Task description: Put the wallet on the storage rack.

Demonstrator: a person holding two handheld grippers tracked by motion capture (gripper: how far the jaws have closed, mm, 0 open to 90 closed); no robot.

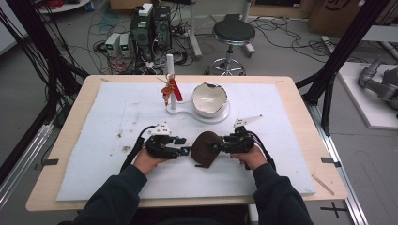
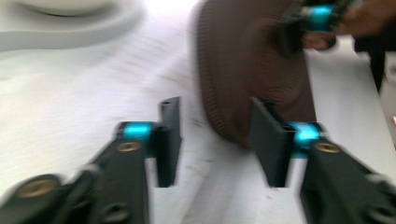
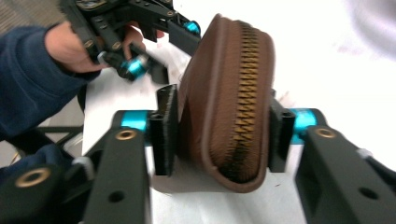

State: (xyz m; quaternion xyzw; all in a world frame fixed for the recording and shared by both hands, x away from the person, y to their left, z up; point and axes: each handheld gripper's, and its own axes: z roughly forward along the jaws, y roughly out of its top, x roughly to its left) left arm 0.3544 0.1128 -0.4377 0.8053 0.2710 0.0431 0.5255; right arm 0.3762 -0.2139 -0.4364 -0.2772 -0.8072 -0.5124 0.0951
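The brown pouch (image 3: pixel 229 112) stands on edge on the white mat (image 1: pixel 117 112), zipper up, clamped between the right gripper's (image 3: pixel 219 135) pads. The left gripper (image 2: pixel 215 140) is parted and grips nothing: the pouch's end lies just ahead of its right finger (image 2: pixel 268 140).

Bare white mat (image 1: pixel 94 154) lies open to your left; ahead, the bowl (image 1: pixel 209 99) and post (image 1: pixel 170 79) block passage.

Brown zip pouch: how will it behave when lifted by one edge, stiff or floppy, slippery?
The brown zip pouch looks padded and rounded, so probably semi-soft: it may sag a little but hold its shape. The right hand-held gripper clamps it across its thickness, and the smooth leather-like skin could slip. Standing on its edge, it may tip once released.
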